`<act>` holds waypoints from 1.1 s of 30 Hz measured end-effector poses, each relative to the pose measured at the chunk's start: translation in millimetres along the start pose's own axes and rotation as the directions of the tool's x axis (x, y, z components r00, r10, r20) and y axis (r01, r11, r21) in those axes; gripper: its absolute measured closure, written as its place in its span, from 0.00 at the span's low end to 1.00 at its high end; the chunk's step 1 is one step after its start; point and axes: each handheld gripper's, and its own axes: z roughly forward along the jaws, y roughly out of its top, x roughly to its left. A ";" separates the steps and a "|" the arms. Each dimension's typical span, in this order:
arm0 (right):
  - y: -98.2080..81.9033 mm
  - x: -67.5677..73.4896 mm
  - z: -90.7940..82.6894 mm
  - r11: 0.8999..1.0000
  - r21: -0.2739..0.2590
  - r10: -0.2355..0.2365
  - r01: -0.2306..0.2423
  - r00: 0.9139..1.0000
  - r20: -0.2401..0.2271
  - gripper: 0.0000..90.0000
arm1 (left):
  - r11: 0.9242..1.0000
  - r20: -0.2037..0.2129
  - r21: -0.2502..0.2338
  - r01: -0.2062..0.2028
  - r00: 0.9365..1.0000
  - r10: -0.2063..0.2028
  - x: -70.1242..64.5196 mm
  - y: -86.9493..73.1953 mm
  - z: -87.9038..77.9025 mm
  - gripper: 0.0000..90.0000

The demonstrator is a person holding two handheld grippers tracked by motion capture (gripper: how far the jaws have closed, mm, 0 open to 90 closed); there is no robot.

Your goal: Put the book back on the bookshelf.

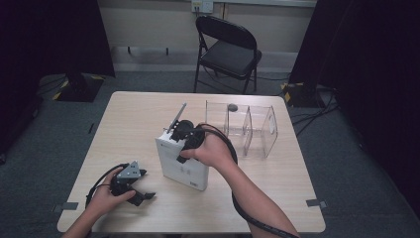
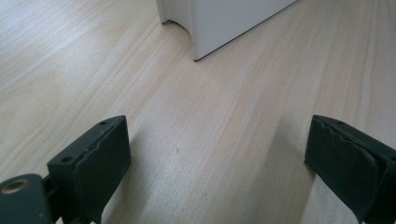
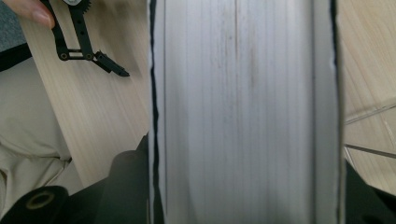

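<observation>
A thick white book (image 1: pixel 184 169) stands upright near the middle of the wooden table (image 1: pixel 277 198). My right gripper (image 1: pixel 184 136) comes down onto its top edge, a hand wrapped around it. In the right gripper view the book's page edges (image 3: pixel 243 112) run between the two black jaws, which press on both covers. My left gripper (image 1: pixel 145 184) rests low on the table at the front left, apart from the book. Its jaws (image 2: pixel 217 158) stand wide open over bare wood, and the book's bottom corner (image 2: pixel 224 23) lies farther ahead. The left gripper's fingers (image 3: pixel 109 64) also appear in the right gripper view.
A clear plastic divider rack (image 1: pixel 245 130) stands just right of the book, with a small dark grey object (image 1: pixel 232 106) at its far edge. A black folding chair (image 1: pixel 228 49) sits beyond the table. Black cables trail from both grippers.
</observation>
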 end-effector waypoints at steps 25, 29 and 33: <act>-40.7 -20.6 -31.8 0.995 -0.018 0.100 -0.100 0.995 -0.008 0.58 | 1.000 0.000 0.008 -0.007 1.000 0.007 -0.6 0.5 0.7 0.04; -45.9 -21.5 -35.0 0.995 -0.007 0.095 -0.095 0.995 -0.004 0.58 | 1.000 0.007 0.008 -0.008 1.000 0.008 -0.6 0.5 1.1 0.03; -52.3 -23.6 -36.9 0.994 -0.007 0.113 -0.113 0.994 0.000 0.58 | 1.000 0.008 0.010 -0.009 1.000 0.008 -0.7 0.6 1.1 0.03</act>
